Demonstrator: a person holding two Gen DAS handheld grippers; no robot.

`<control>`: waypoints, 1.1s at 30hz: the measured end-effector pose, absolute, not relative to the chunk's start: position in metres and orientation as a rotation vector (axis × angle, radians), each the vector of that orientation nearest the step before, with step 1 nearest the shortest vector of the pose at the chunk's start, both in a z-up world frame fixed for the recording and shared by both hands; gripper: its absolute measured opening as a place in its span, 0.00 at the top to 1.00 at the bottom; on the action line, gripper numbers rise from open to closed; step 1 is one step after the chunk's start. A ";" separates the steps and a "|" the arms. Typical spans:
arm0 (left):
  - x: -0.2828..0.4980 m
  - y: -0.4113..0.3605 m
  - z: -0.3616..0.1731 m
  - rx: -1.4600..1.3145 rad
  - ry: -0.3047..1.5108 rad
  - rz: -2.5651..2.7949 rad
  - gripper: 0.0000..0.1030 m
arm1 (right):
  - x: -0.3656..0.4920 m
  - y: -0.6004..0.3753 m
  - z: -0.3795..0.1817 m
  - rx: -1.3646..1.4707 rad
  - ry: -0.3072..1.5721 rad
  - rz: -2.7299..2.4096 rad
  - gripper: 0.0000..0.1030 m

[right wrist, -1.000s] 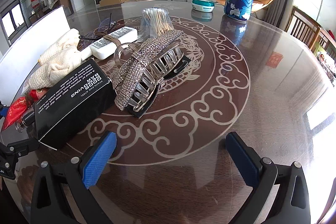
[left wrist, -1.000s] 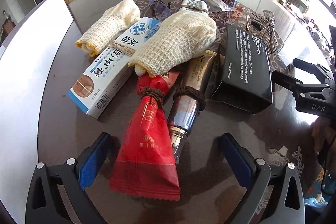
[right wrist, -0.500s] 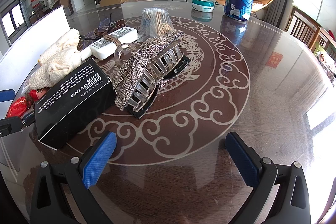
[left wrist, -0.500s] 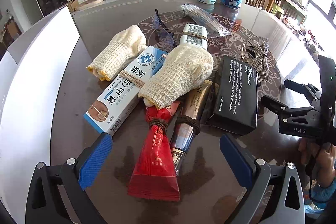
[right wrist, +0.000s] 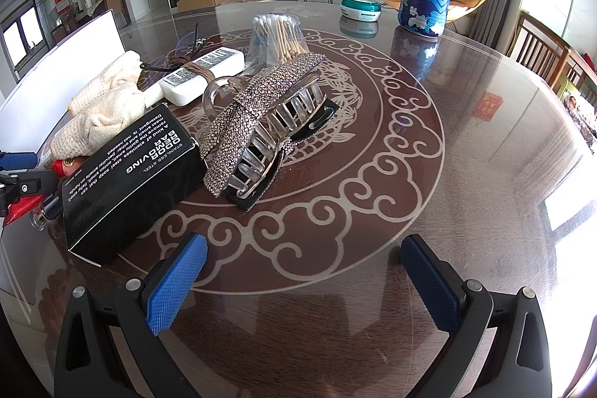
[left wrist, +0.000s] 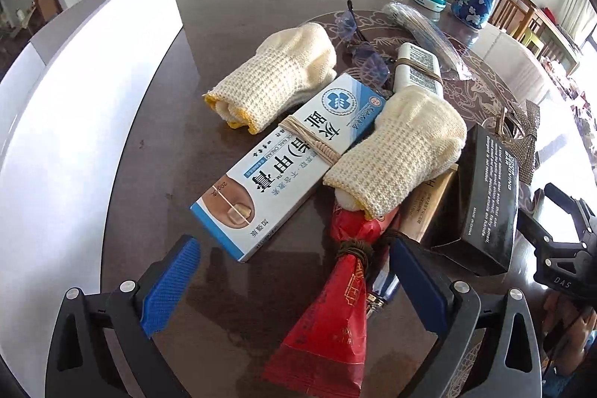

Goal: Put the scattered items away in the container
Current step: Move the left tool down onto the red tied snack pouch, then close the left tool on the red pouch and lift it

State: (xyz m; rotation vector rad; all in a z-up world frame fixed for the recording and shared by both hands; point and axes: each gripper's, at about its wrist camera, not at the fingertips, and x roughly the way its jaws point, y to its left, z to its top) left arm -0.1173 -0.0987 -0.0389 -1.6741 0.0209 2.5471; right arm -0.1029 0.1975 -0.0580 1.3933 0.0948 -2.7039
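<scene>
left wrist view, left gripper point(left wrist: 294, 271) released over red packet point(left wrist: 328, 316), tube point(left wrist: 380, 286) mostly hidden, right gripper point(right wrist: 304, 271) released

The black box point(right wrist: 127, 181) reads "STAINLESS STEEL ODOR REMOVING BAR" in white, with smaller lines beneath it: "A kind of stainless steel soap that can remove the garlic smell, onion smell, fishy smell, meat smell and other peculiar smells on hands. Detergent is not needed." In the left wrist view its side shows "MADE IN CHINA". The blue and white carton point(left wrist: 283, 170) bears large Chinese characters, "NAIL CREAM" and "20g". The right tool point(left wrist: 559, 260) carries "DAS". The white bottle point(right wrist: 201, 75) shows barcodes, too small to read.
</scene>
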 end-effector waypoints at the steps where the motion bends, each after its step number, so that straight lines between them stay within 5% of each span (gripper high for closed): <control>1: -0.118 -0.104 -0.042 -1.702 -0.001 2.550 0.03 | -0.103 0.197 -0.058 1.393 0.095 -2.704 0.00; 5: -0.114 -0.113 -0.048 -1.722 -0.065 2.505 0.04 | -0.103 0.197 -0.058 1.393 0.095 -2.704 0.00; 16: -0.115 -0.060 -0.052 -1.642 0.233 2.410 0.02 | -0.103 0.198 -0.058 1.393 0.095 -2.704 0.00; 33: -0.109 -0.062 -0.051 -1.578 0.203 2.460 0.00 | -0.103 0.198 -0.058 1.393 0.095 -2.704 0.00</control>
